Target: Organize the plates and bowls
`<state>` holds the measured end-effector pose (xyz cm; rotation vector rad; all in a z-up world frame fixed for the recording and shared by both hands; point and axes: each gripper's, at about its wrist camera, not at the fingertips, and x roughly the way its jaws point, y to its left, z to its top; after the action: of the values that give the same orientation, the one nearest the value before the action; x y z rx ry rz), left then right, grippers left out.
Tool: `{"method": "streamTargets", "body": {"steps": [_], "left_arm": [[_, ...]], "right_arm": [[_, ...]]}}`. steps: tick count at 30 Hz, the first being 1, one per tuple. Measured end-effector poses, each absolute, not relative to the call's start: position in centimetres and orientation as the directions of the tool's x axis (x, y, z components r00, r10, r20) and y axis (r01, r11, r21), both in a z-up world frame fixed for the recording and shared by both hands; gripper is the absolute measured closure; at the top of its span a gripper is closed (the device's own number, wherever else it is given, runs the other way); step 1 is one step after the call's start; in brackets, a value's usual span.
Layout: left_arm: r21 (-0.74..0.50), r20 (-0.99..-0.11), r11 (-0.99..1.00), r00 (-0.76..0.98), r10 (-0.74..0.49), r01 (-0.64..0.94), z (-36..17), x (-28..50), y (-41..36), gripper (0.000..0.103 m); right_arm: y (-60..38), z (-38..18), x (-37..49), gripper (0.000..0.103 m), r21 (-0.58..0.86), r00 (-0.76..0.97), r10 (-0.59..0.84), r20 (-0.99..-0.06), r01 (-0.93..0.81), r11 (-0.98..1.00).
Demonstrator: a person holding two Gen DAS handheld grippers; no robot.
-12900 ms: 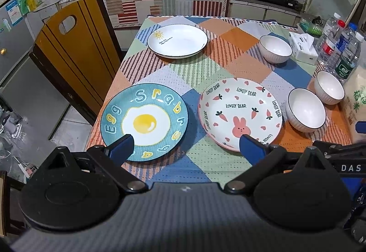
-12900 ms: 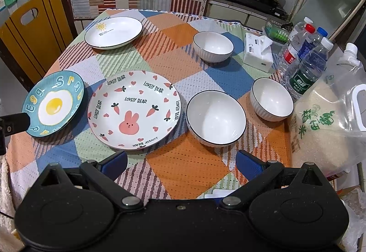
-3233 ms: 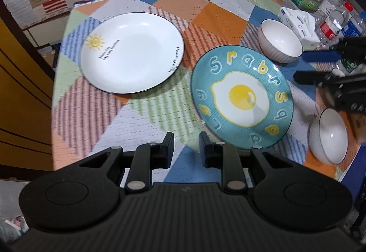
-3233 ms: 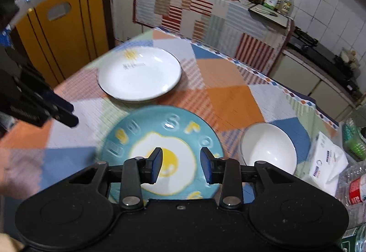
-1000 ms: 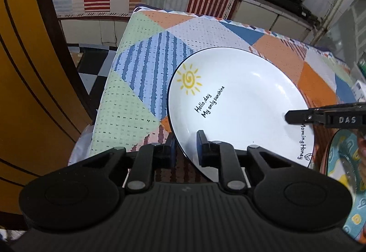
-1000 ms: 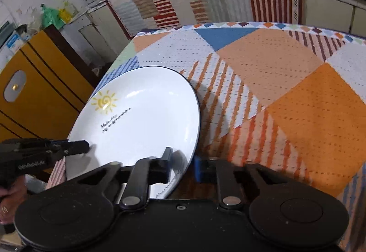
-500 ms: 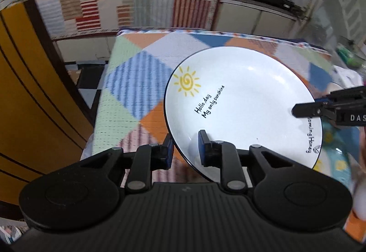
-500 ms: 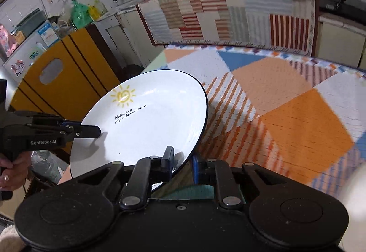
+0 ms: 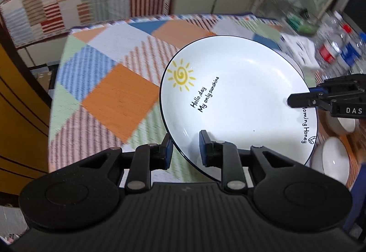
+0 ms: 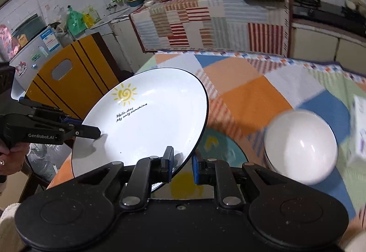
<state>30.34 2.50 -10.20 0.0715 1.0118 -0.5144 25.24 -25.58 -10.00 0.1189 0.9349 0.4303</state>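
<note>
White plate (image 9: 238, 96) up in view, and it reads "Hollo,day" over "My only.sunshine" in black beside a yellow sun; along its rim by the other gripper, "oming Honey" with a small leaf mark, the first letter covered. The same two lines show on the plate (image 10: 146, 124) from the right wrist camera. Right gripper (image 9: 320, 101) carries white letters "DAS" on its black body, cut off at the frame edge. Left gripper (image 10: 89, 132) is stamped "GenRobot.AI". Labels on the water bottles (image 9: 338, 51) and fridge stickers (image 10: 49, 40) are too blurred to read.
</note>
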Motion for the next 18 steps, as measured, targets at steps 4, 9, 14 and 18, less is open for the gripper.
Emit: {"method": "streamTargets", "body": {"steps": [4,9,14,18], "left_arm": [[-0.17,-0.842,0.872,0.392,-0.371,0.46,-11.3,29.4,0.6,0.08],[-0.168,-0.861,0.864,0.356,-0.364,0.475,-12.8,29.1,-0.9,0.08],[-0.144,-0.901,0.88,0.309,-0.306,0.452,-14.0,29.7,-2.1,0.079],[-0.12,-0.911,0.887,0.305,-0.276,0.446,-14.4,29.8,-2.5,0.078]], "right_arm": [[-27.1,-11.0,23.5,0.082,0.286,0.508,0.39,-0.768,-0.273,0.919],[-28.8,-12.6,22.2,0.082,0.307,0.489,0.382,-0.785,-0.228,0.924],[-29.4,-14.2,21.7,0.082,0.321,0.464,0.379,-0.8,-0.202,0.925],[-29.2,-15.1,21.6,0.082,0.319,0.444,0.377,-0.813,-0.203,0.926]]}}
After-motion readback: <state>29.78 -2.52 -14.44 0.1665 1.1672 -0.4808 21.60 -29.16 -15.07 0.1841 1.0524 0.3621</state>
